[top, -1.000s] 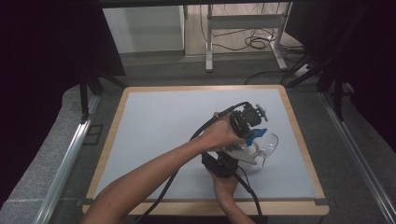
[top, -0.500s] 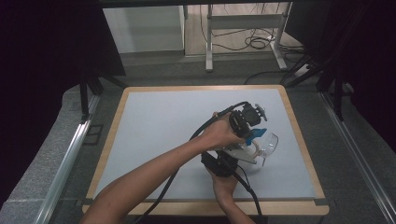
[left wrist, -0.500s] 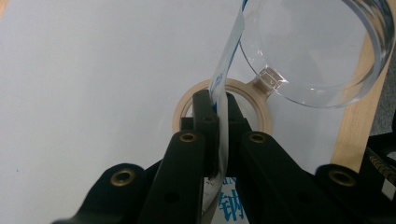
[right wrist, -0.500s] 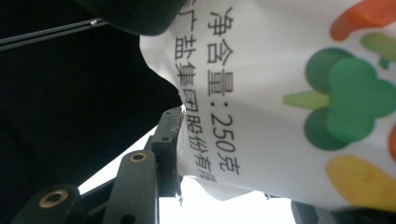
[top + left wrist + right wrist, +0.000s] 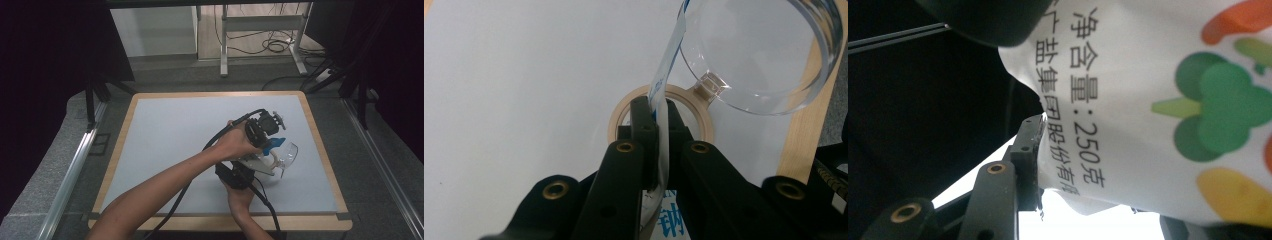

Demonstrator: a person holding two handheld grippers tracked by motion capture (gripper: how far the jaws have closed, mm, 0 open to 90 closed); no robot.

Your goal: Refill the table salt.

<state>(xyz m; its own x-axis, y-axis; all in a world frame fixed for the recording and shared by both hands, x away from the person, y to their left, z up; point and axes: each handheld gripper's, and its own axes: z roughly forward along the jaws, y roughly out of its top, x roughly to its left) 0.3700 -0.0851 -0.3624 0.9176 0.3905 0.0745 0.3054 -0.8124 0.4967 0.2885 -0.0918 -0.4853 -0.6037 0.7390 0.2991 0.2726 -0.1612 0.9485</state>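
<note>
High view overhead, gripper views close-up on packet

In the right gripper view, the white printed plastic bag with green, orange and yellow vegetable drawings runs off the top and right edges. In the left gripper view, the clear glass bowl is cut off at the top, and the bag's lower end is hidden between the jaws.

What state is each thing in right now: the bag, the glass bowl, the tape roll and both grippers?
Bag: held off the table, top edge pinched, body gripped.
Glass bowl: tilted, nothing visible inside.
Tape roll: lying flat on the table.
Left gripper: shut on the bag's thin edge.
Right gripper: shut on the bag's body.
</note>
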